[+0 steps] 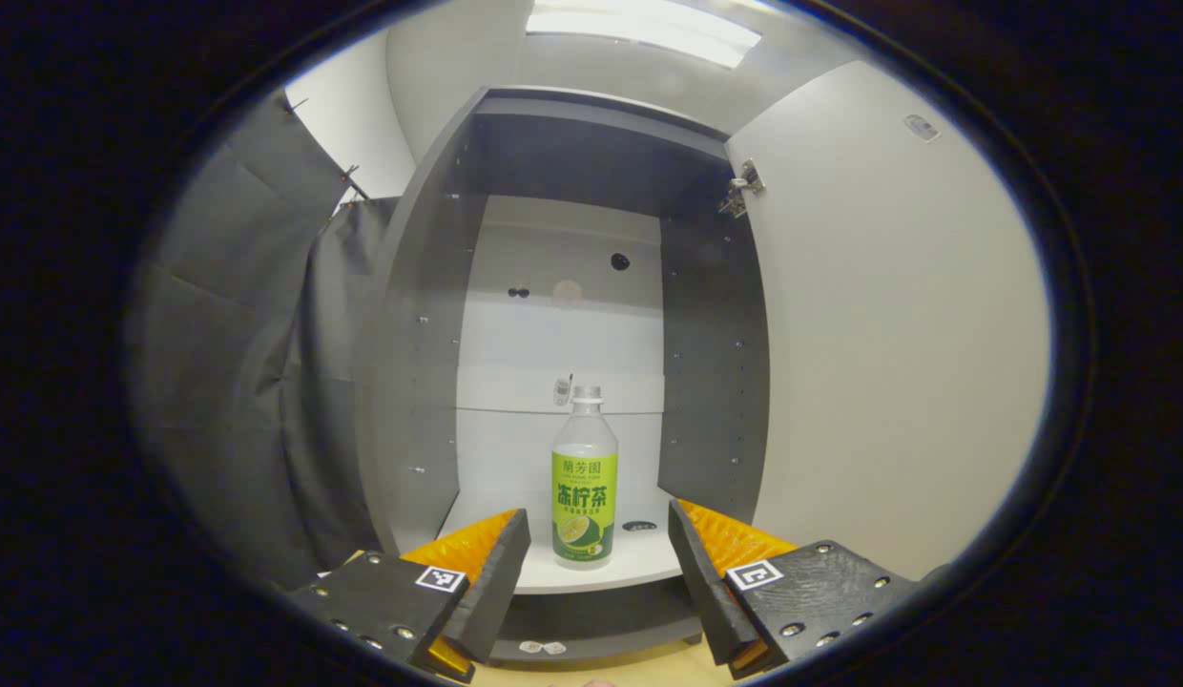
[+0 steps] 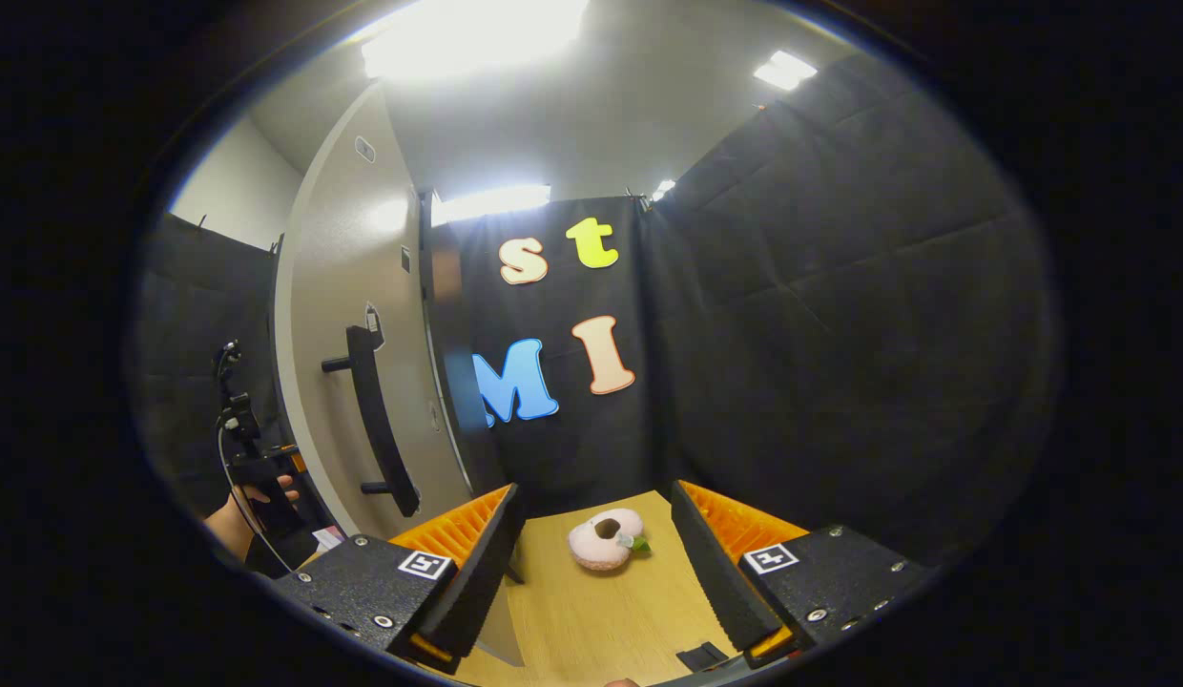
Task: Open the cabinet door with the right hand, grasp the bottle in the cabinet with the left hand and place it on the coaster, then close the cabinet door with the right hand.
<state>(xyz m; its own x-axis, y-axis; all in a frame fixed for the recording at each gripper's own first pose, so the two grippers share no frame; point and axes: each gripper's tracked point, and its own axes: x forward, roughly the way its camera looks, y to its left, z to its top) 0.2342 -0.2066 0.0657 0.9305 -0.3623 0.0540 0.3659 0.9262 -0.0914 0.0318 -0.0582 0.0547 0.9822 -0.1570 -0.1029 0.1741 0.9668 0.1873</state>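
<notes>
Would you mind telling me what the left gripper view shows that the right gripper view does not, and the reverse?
Left gripper view: the cabinet interior, with the bottle upright on its shelf, ahead of the open left gripper.
Right gripper view: the door's outer face with its handle, a pink donut-shaped toy on the wooden table, ahead of the open right gripper, and a hand holding the other gripper.
Both: the open cabinet door.

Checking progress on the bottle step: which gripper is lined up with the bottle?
The left gripper: its open fingers frame the bottle on the cabinet shelf. The right gripper faces the tabletop beside the open door.
</notes>
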